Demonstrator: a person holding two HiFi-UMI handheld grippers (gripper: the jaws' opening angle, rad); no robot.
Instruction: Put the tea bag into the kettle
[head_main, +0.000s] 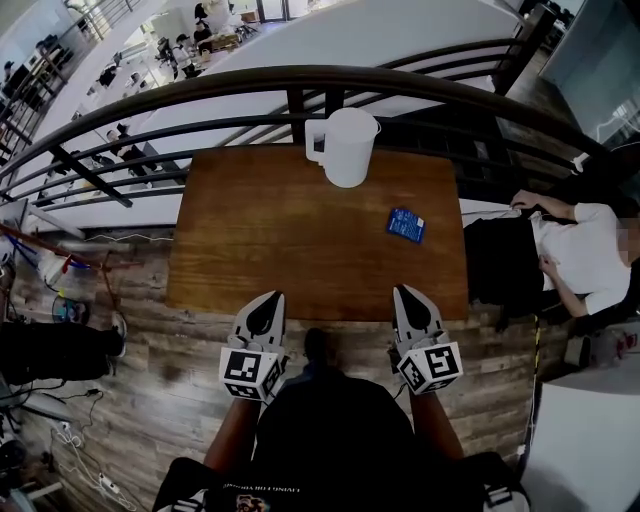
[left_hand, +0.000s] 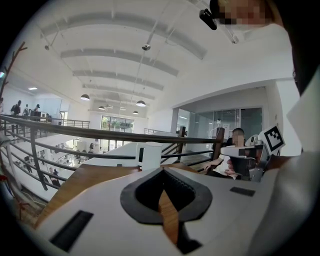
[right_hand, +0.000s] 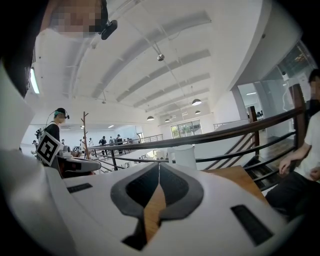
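Both grippers clenched, empty: left gripper (head_main: 263, 318), right gripper (head_main: 413, 313) at table (head_main: 250, 250) near edge (wooden). Blue tea bag (head_main: 406, 225) right of white kettle (head_main: 345, 147), apart.

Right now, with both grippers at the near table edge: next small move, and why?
Probably open the right gripper and ease it forward toward the blue tea bag. Both it and the left gripper are shut and empty. The tea bag lies flat on the table, on its right side, and the kettle stands at the far edge.
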